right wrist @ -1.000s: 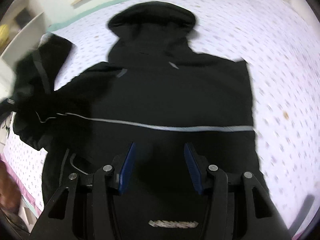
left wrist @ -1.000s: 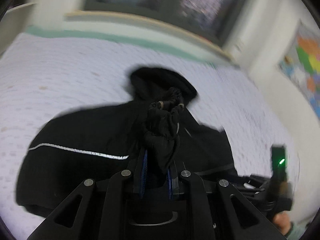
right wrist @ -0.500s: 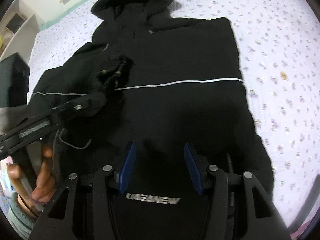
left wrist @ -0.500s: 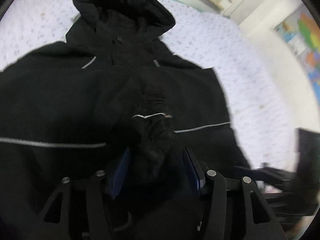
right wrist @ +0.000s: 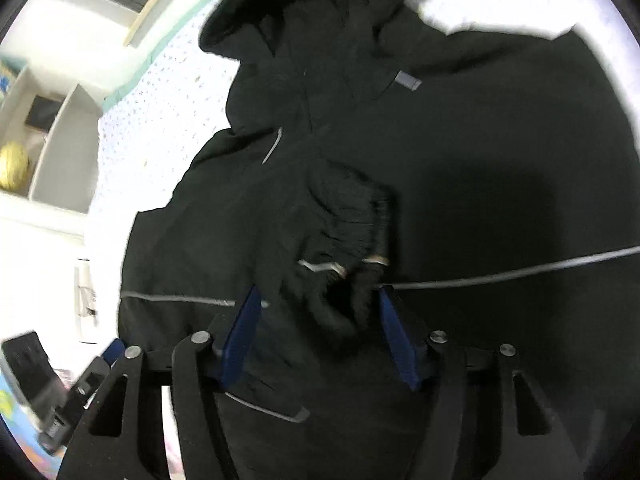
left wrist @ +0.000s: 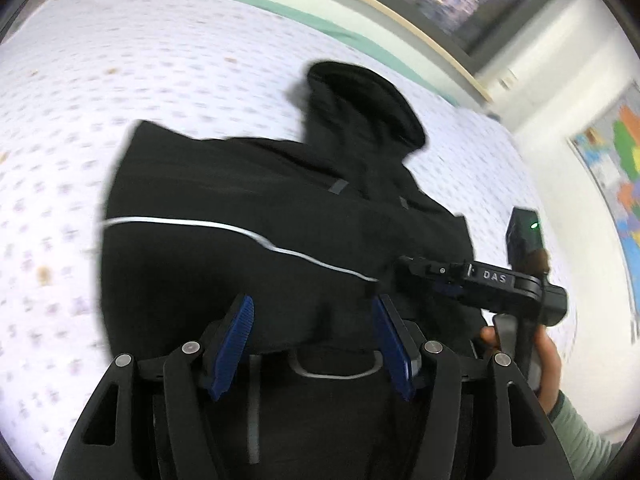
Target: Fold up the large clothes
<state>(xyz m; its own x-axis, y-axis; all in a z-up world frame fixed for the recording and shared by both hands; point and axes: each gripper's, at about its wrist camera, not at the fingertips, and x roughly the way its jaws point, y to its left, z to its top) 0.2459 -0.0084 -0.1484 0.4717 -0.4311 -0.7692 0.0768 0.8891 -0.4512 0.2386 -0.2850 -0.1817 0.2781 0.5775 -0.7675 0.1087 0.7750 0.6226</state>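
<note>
Left-wrist view showed your left gripper (left wrist: 314,330) pointing down over the black hooded jacket (left wrist: 248,248), which lay spread on the bed (left wrist: 120,88) with its white dotted sheet. Its jaws had just been opening, and the blue pads (left wrist: 234,340) stood apart with only the jacket's dark body beneath them; nothing was pinched between them, so that gripper was released. The hood (left wrist: 360,108) pointed toward the far edge of the bed, and a thin reflective stripe (left wrist: 224,226) ran across the body of the jacket. Off to the right in that view, your right hand (left wrist: 536,352) held the other gripper's handle above the jacket's edge.

In the right-wrist view, your right gripper (right wrist: 316,332) hung over the folded-in sleeve, whose gathered cuff (right wrist: 352,240) rested on the jacket's middle, just ahead of the pads. Its jaws had just been closing a little, yet the pads stood either side of the bunched cloth without visibly pressing on it, so you held nothing there. A shelf unit (right wrist: 48,136) stood beyond the bed at the left.
</note>
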